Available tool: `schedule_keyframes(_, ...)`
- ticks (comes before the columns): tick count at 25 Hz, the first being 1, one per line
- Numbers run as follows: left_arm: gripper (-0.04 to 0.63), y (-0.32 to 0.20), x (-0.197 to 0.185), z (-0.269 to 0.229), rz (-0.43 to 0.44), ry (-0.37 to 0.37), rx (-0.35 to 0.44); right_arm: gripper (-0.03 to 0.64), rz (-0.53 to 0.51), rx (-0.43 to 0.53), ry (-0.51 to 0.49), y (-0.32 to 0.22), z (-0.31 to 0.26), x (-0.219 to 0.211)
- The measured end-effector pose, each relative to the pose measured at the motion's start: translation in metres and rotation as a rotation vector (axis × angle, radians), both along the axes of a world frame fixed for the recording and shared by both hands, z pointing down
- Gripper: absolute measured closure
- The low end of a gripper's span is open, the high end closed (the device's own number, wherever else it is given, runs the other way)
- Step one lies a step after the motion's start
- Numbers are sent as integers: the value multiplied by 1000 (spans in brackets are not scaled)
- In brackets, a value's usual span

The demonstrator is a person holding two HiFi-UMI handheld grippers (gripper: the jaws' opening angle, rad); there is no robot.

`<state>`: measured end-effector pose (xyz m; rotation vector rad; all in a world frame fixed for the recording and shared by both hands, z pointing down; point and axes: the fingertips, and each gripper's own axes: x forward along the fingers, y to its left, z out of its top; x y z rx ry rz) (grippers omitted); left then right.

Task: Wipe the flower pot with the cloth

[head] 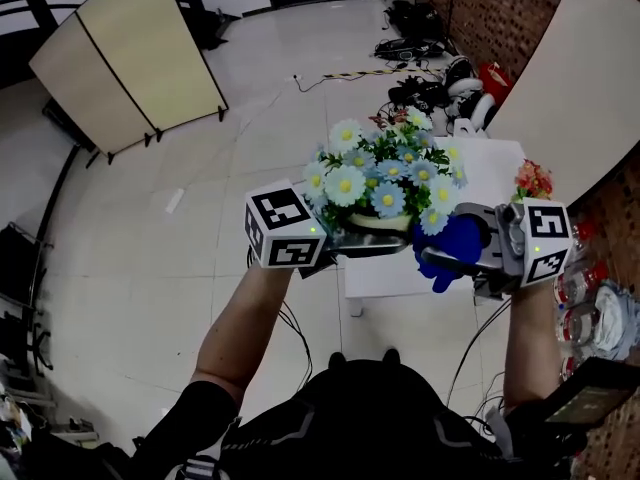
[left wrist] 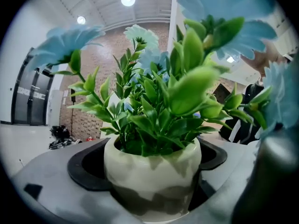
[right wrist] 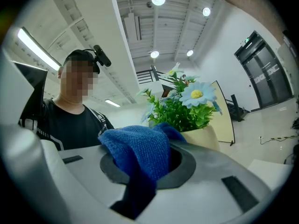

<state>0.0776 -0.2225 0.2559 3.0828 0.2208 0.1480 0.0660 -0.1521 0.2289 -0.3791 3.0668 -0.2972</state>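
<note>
Flower pot (left wrist: 152, 169): cream, round, upright, holding green leaves and pale blue daisy-like flowers (head: 385, 173). It is clamped at its sides between the jaws of the left gripper (left wrist: 152, 192) and held in the air over a white table (head: 495, 168). Cloth (right wrist: 135, 146): blue, bunched, pinched in the closed jaws of the right gripper (right wrist: 145, 171), with a fold hanging below them. The cloth lies at the pot's right side, just beside the rim; contact cannot be confirmed.
</note>
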Motion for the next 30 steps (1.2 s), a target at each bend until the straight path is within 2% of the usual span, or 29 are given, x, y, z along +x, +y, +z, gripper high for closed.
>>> schedule_keyframes(4, 46, 2, -2, -5, 5, 9, 12, 541, 2, -8, 1, 9, -2, -9)
schedule_keyframes(8, 46, 3, -3, -8, -10, 18, 25, 541, 26, -7, -38, 2, -4, 17)
schedule_keyframes(12, 46, 4, -4, -13, -16, 34, 18, 541, 51, -17, -97, -31, -3, 56)
schedule_keyframes(15, 46, 4, -5, -12, -28, 23, 25, 541, 51, -23, -100, -67, 1, 67)
schedule_keyframes(21, 46, 6, -8, -18, -57, 18, 36, 541, -35, -44, -120, -106, -3, 55)
schedule_keyframes(30, 46, 2, -11, -17, -81, -1, 73, 541, -149, -61, -103, -113, -3, 34)
